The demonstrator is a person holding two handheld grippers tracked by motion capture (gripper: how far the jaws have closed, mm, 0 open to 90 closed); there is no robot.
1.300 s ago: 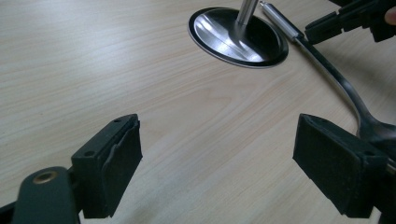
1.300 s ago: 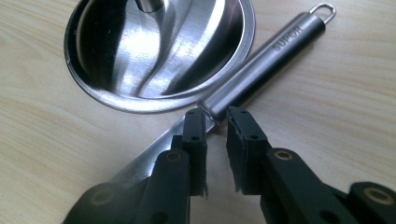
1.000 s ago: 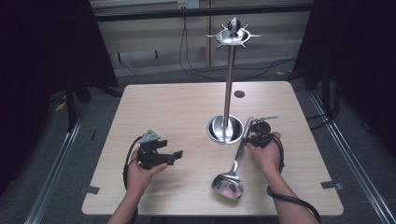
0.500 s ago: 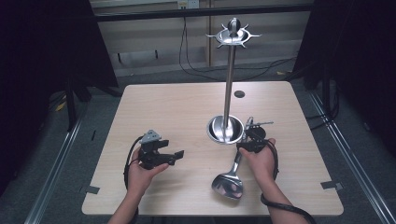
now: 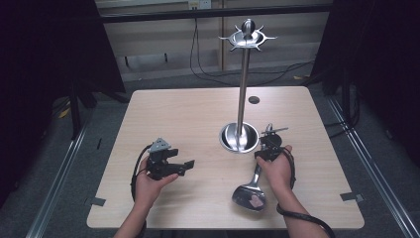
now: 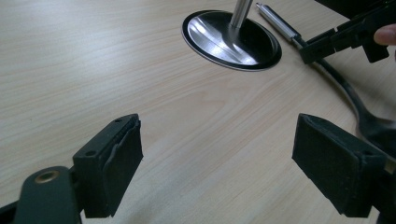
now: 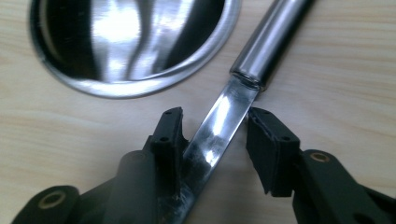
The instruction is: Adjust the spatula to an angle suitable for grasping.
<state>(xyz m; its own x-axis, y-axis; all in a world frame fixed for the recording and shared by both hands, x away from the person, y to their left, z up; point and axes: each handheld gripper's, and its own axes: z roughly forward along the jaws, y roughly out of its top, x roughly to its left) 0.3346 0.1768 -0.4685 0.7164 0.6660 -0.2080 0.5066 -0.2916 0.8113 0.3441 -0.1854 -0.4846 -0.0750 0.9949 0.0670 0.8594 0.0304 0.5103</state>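
The jaws of the right gripper point(image 7: 215, 140) have just been closing around the ladle point(image 5: 253, 186) handle, one pad touching, the other just clear. The ladle lies on the tabletop point(image 5: 198, 114) just beside the stand point(image 5: 239, 136) base. The left gripper point(image 6: 224, 168), well left of the stand, gapes wide, holding nothing.

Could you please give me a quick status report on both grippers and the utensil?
Left gripper open, empty. Right gripper closing around ladle handle, right pad not touching. Stand base close beside.

Right claw point(image 5: 270, 144) over ladle point(image 5: 251, 191) handle beside stand point(image 5: 239, 137) base.
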